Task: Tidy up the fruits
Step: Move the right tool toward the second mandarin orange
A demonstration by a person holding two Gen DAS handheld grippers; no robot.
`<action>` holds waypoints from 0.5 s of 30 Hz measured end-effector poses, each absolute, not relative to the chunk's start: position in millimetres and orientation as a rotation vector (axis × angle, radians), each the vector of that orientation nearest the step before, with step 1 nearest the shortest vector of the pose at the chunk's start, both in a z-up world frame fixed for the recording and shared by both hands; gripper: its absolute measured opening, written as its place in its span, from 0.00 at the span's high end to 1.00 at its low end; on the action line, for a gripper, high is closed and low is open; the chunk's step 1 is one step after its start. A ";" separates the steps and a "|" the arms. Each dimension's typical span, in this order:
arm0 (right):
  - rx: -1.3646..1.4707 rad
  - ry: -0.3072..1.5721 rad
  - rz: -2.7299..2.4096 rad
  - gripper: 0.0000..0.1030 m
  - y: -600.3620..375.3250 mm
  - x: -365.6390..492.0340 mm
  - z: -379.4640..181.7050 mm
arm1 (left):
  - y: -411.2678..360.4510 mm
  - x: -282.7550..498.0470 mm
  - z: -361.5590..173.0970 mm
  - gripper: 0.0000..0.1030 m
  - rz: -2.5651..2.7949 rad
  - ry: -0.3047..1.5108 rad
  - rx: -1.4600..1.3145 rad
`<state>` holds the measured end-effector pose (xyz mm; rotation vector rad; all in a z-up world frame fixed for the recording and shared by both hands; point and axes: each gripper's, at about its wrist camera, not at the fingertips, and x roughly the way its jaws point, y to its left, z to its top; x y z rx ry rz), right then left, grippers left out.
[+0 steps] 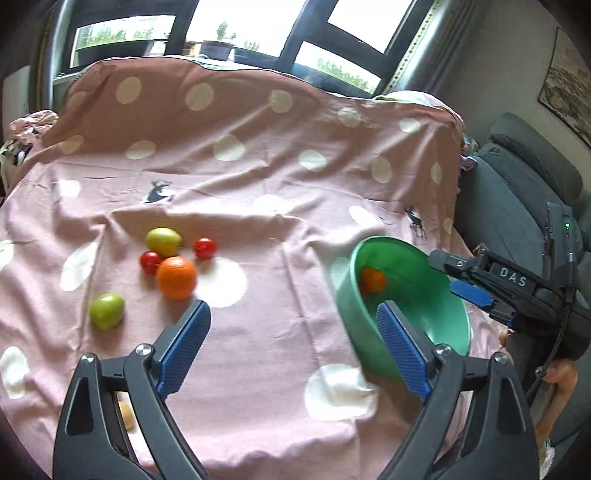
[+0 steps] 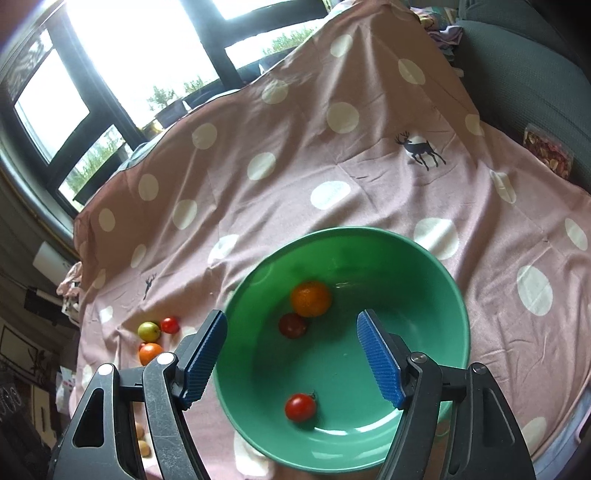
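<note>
A green bowl (image 2: 424, 266) sits on the pink dotted cloth; it also shows in the left wrist view (image 1: 436, 317). Inside lie an orange (image 2: 311, 298), a dark red tomato (image 2: 292, 325) and a bright red tomato (image 2: 300, 407). On the cloth to the left lie an orange (image 1: 176, 277), two red tomatoes (image 1: 204, 247) (image 1: 150, 262) and two green fruits (image 1: 163, 240) (image 1: 107, 311). My right gripper (image 2: 290, 356) is open and empty above the bowl; it shows in the left wrist view (image 1: 465, 280). My left gripper (image 1: 291, 343) is open and empty above the cloth.
A grey sofa (image 1: 524, 177) stands right of the cloth-covered surface. Windows (image 1: 229, 26) lie behind it. A small tan fruit (image 1: 126, 415) lies near the front edge behind my left finger. A packet of dried fruit (image 2: 546, 147) lies at the cloth's far right.
</note>
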<state>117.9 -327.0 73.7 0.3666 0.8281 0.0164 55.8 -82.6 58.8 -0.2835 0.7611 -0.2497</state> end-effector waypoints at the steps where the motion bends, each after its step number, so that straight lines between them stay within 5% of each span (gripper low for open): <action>1: 0.359 0.825 0.027 0.29 -321.5 117.5 75.0 | -72.2 53.6 57.2 0.11 -0.228 0.760 -0.289; 15: 0.299 0.798 0.266 0.29 -225.4 129.7 61.6 | 14.4 49.8 6.7 0.11 0.028 0.820 -0.332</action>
